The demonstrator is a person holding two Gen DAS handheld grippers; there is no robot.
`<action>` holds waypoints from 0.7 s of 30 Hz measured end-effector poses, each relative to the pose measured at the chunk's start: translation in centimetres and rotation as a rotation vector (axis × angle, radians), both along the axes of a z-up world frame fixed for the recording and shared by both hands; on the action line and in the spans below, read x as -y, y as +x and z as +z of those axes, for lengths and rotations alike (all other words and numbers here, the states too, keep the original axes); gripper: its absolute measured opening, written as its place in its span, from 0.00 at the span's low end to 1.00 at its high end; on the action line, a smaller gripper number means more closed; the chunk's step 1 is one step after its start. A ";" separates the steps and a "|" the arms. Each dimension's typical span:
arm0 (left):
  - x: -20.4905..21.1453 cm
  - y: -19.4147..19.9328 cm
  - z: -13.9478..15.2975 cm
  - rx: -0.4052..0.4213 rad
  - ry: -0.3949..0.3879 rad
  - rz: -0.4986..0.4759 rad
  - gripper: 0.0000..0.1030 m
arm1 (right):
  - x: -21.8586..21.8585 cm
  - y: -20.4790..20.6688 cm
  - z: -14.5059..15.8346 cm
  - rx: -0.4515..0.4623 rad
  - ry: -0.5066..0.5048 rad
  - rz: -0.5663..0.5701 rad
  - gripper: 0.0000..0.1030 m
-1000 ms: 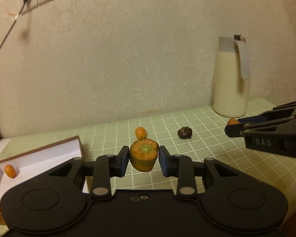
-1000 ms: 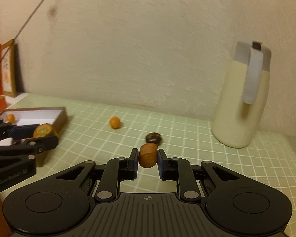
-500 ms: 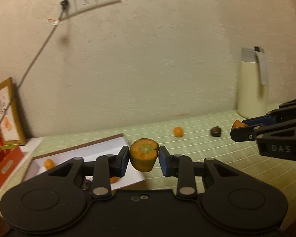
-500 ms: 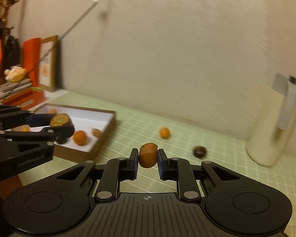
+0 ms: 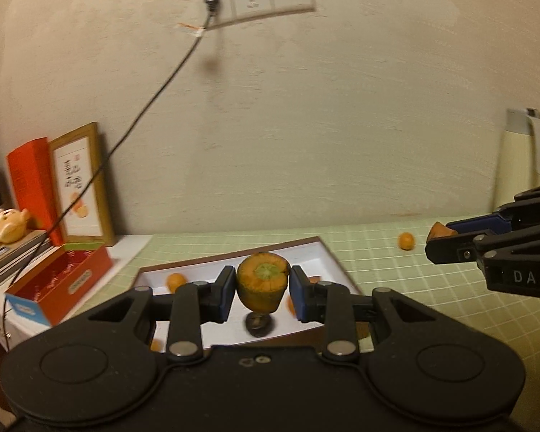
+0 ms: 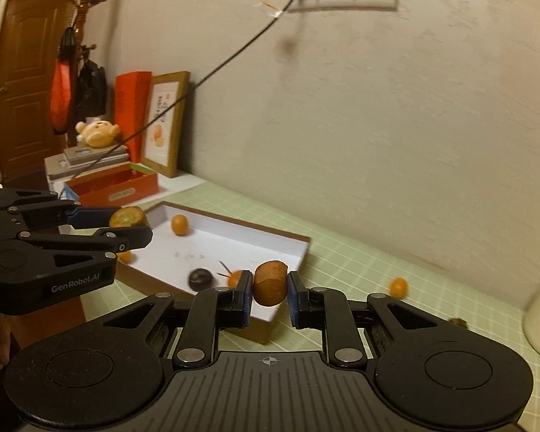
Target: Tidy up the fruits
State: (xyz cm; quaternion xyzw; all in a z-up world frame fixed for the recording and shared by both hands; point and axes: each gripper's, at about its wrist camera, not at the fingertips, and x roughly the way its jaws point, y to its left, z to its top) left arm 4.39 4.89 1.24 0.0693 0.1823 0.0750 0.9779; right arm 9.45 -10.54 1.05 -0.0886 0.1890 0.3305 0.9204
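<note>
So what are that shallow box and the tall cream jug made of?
The shallow box looks like cardboard: thin brown walls, matte white inside. The cream jug is blurred; its smooth body with a grey lid and handle suggests plastic or coated metal, but I cannot tell which.

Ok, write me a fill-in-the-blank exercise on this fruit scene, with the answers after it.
1. The left tongs are shut on a carrot piece whose cut top has a ____ centre.
2. The dark fruit lies inside the white ____.
3. A black cable is plugged into the wall ____.
4. The right tongs grip a piece coloured ____.

Missing words: green; box; socket; orange
</note>
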 end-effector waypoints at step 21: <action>-6.9 0.7 1.0 0.069 -0.054 0.185 0.22 | -6.6 2.0 1.6 0.056 0.077 0.084 0.20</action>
